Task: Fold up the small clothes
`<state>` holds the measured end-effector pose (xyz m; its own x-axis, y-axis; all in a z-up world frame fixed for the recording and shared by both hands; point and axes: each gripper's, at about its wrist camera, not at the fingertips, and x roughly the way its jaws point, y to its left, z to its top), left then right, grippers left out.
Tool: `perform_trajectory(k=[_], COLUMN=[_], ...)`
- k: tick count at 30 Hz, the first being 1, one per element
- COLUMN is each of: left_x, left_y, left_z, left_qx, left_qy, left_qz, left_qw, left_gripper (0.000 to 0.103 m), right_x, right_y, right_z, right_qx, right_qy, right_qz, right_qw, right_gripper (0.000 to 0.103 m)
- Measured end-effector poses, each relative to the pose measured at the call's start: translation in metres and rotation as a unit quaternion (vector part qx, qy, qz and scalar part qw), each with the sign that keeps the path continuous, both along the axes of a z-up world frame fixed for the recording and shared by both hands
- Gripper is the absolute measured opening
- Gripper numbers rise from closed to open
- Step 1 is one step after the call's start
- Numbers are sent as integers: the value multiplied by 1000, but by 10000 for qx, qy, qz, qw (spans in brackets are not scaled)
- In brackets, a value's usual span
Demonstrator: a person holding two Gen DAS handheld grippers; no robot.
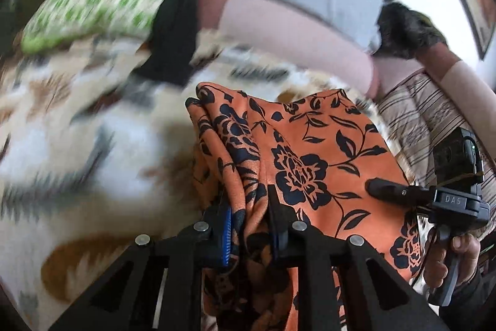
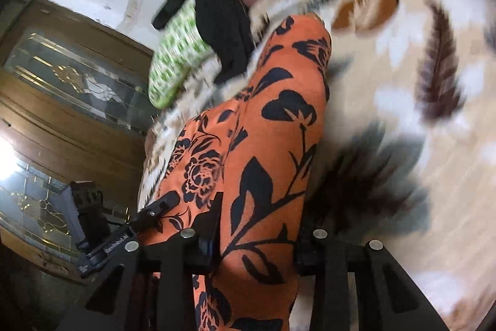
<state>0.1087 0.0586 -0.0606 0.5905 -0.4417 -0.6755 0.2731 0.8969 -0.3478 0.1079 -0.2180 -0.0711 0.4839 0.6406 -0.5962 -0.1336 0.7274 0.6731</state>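
An orange cloth with a black flower print point(image 1: 297, 157) hangs lifted above the patterned blanket. My left gripper point(image 1: 249, 225) is shut on a bunched edge of it. My right gripper point(image 2: 257, 241) is shut on another part of the same orange cloth point(image 2: 272, 126), which drapes between its fingers. The right gripper also shows in the left wrist view point(image 1: 390, 188), its finger lying on the cloth. The left gripper shows in the right wrist view point(image 2: 161, 203), touching the cloth's edge.
A cream blanket with brown and grey feather shapes point(image 1: 93, 145) covers the bed point(image 2: 418, 114). A green-and-white pillow point(image 1: 99, 2) with a black garment point(image 1: 179, 20) over it lies at the back. Pink and grey folded bedding point(image 1: 294, 20). A wooden cabinet with glass doors point(image 2: 62, 76).
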Motion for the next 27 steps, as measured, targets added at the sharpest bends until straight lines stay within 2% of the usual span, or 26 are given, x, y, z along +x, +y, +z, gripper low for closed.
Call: perform_trajectory(k=[3,4,5,6,7,8,9,11,13,14,16,18,19,20,21,22,23,25,27], left_x=[24,33,47,57,68,71,68,56,40,33,18,10,12,16,22,29,27,17,11], left_y=[-38,-49,-65,-75,-85,-88,-83,-75,-68,-65,-65,-73,-81,-91,-96,-99,-93,-82,-77], left_z=[-6,-16,-37,-56,-80,-89,-86,-64,-41,-33,-22,-29,-39,-58,-73,-88,-86,-63,-42], left_qx=[15,52,139,303,617,630,514,465,545,538,489,487,633,975,1208,1301,1191,941,930], left_qy=[39,197,489,686,977,1081,970,622,264,160,41,54,85,236,488,830,893,559,205], left_qz=[-192,-251,-310,-331,-298,-313,-148,-70,-78,-109,-151,-363,-391,-328,-319,-368,-277,-131,-8], left_qw=[9998,9995,9982,9966,9929,9916,9938,9970,9981,9984,9987,9981,9972,9944,9910,9873,9885,9939,9955], left_gripper=[23,25,29,36,41,50,50,50,51,53,54,66,66,66,67,67,67,67,68], right_x=[11,15,19,26,32,35,34,18,0,-6,-19,-27,-26,-23,-16,-7,-6,-13,-20], right_y=[-38,-53,-64,-77,-89,-99,-108,-117,-116,-111,-94,-72,-61,-51,-47,-49,-52,-49,-44], right_z=[9,4,-5,-24,-45,-66,-83,-83,-60,-48,-20,-9,-11,-18,-38,-62,-70,-50,-23], right_qx=[-14,-70,-103,-23,2,-165,-440,-133,-448,-453,-488,-489,-440,-406,-465,-456,-368,-455,-755], right_qy=[-210,-166,-63,171,432,763,1091,810,400,199,-241,-520,-521,-415,-109,285,418,189,-334], right_qz=[-299,-425,-465,-541,-708,-952,-1208,-1326,-1437,-1377,-1051,-566,-376,-188,-117,-184,-295,-367,-394], right_qw=[9993,9989,9988,9984,9966,9924,9857,9878,9878,9892,9930,9958,9970,9981,9988,9984,9980,9981,9958], right_gripper=[37,37,42,46,57,69,69,70,70,70,70,71,75,79,80,80,79,79,79])
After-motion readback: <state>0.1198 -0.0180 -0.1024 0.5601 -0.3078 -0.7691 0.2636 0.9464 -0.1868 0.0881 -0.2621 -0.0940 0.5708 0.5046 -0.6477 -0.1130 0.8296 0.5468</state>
